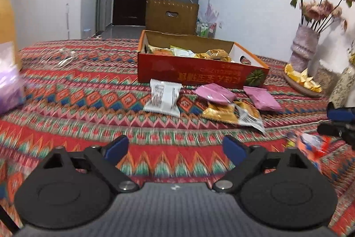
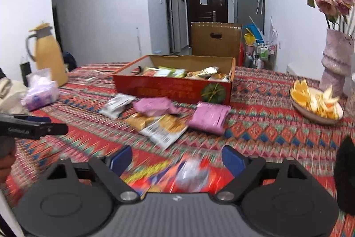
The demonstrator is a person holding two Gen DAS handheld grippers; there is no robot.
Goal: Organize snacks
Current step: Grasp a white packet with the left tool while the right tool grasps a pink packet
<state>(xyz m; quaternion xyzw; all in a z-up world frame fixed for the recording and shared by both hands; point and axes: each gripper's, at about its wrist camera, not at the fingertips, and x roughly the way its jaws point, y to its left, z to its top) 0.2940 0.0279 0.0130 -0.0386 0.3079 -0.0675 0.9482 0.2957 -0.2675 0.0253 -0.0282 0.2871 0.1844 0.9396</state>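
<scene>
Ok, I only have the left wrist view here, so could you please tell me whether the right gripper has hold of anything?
Observer: No. The right gripper is open. A blurred red packet lies on the tablecloth between its jaws and is not pinched.
Operator: Thank you. What is the tall yellowish thing cut off at my left edge?
Observer: That is a yellow jug with a grey handle, standing upright.
Operator: And the purple blur below it?
Observer: That is a purple tissue pack, lying in front of the jug.
</scene>
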